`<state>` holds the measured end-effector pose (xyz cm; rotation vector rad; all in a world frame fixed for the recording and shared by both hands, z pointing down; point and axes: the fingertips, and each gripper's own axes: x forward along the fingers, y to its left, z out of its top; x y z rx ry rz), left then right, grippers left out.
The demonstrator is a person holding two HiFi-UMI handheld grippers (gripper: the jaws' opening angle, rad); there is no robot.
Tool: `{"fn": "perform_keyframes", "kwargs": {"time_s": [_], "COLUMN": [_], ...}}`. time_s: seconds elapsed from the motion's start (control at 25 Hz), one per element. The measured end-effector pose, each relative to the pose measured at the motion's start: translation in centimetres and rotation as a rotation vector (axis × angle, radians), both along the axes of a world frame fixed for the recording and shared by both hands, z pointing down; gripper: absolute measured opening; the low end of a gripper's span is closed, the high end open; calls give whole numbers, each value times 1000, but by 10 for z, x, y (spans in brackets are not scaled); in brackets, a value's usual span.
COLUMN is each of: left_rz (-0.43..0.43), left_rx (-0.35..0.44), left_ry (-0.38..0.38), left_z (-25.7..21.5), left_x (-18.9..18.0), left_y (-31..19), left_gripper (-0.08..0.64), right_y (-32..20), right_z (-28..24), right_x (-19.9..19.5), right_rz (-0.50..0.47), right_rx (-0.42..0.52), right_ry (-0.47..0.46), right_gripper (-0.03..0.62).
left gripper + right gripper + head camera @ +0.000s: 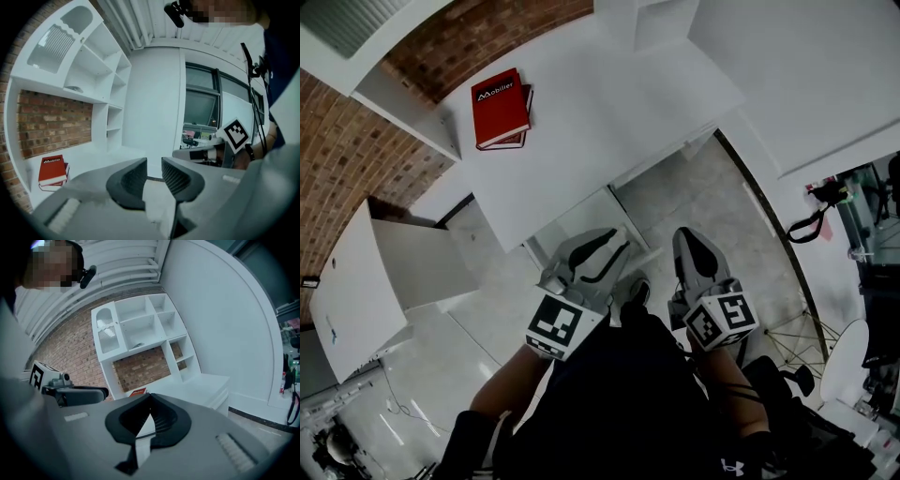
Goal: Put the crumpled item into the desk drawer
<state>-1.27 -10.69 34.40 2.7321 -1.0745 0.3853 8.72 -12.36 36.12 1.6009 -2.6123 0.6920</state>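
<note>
Pale tiled floor [712, 197] runs up to a white desk [581, 122], and everything's taken from the side of the desk where the person stands. Closest in are the person's dark-clothed legs [628, 394], with both grippers held low just above them, well short of the desk edge. Left gripper [605, 251]: its own view shows the two dark fingers [133, 180] a little apart with nothing between them, just floor showing through the gap. Right gripper [694, 246] sits beside it, further from the desk's book end; its jaws are closed tip to tip with nothing in them. Marker cubes [555, 326] on both point back at the head camera. On the desk top, near its far corner, a red book [500, 108] lies on top of another one. What look like drawer fronts [219, 398] show under the desk's end, pushed in as far as I can tell. Behind the desk there's a white shelf unit [140, 329] against a brick wall [487, 37]. Honestly can't spot the crumpled item in any view.
</note>
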Motion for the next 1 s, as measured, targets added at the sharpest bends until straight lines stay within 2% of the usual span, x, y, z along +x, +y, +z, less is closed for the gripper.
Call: {"fn": "perform_keyframes", "kwargs": {"time_s": [0.2,0.36,0.52,0.76,1.0], "left_rz": [-19,-72,-77,-98,-118], "left_rx": [85,95,141,162,163], "left_ry": [12,49,17,-3,23], "left_z": [-33,-50,-55,-52,-55], "left_x": [-2,-7,-14,-21,-18], "left_y": [-6,-12,-20,-30,-39], "left_gripper": [106,106,106,106,106], "right_y": [-2,-4,-5,-10,-16], "right_z": [-24,-40,-52,-62,-67], "right_x": [0,0,1,2,0], "right_rz": [5,9,14,24,20], "right_rx": [52,95,124,146,168], "right_ry": [-2,-6,-2,13,43], "right_gripper": [2,2,2,2,2]}}
